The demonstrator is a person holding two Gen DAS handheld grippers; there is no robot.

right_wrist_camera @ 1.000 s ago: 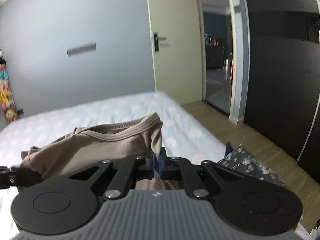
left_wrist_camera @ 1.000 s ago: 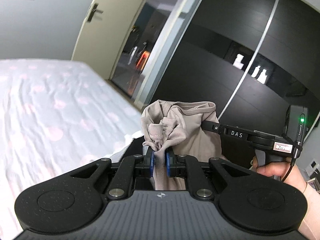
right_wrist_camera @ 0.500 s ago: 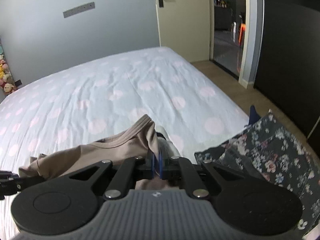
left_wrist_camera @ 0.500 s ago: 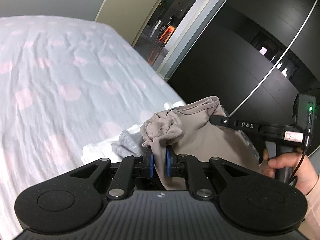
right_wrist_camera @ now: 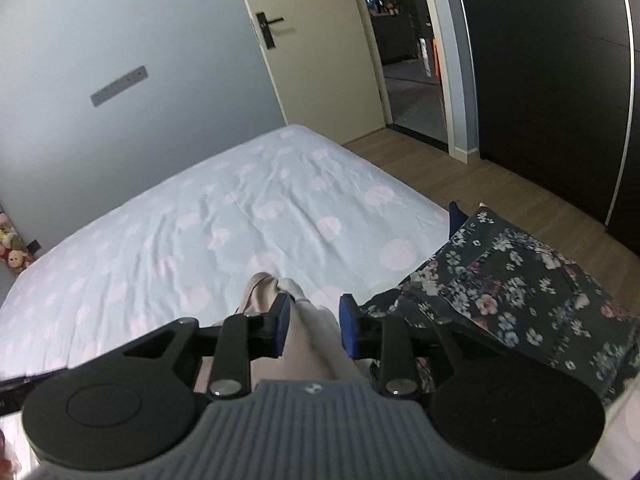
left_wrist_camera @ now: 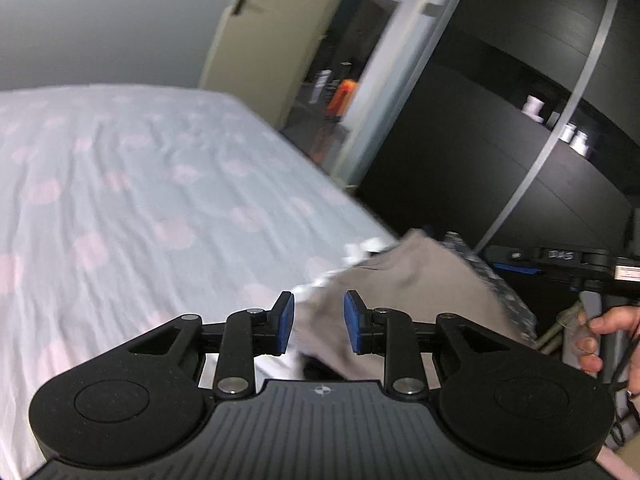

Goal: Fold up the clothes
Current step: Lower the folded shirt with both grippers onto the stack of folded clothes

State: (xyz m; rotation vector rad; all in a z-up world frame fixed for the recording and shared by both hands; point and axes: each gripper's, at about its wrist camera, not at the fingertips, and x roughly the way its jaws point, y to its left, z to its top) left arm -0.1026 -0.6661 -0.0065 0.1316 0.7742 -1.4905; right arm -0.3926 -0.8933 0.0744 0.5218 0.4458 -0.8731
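A beige top (left_wrist_camera: 408, 292) lies at the near right corner of the bed, blurred in the left wrist view. My left gripper (left_wrist_camera: 319, 322) is open just above its near edge, blue pads apart and holding nothing. The same beige top (right_wrist_camera: 308, 336) shows in the right wrist view, running under and between the fingers of my right gripper (right_wrist_camera: 312, 324), which is open too. The cloth lies loose below the pads. The other gripper's handle (left_wrist_camera: 576, 264) and a hand (left_wrist_camera: 604, 332) appear at the right of the left wrist view.
The bed (right_wrist_camera: 224, 216) has a pale blue sheet with pink dots. A dark floral garment (right_wrist_camera: 516, 292) lies on the bed's near right corner. Beyond are wooden floor (right_wrist_camera: 500, 188), a dark wardrobe (right_wrist_camera: 552, 72) and an open doorway (right_wrist_camera: 408, 48).
Both grippers held the beige top in the air earlier. They came down to the bed's corner and opened, and the top now lies loose on the bed.
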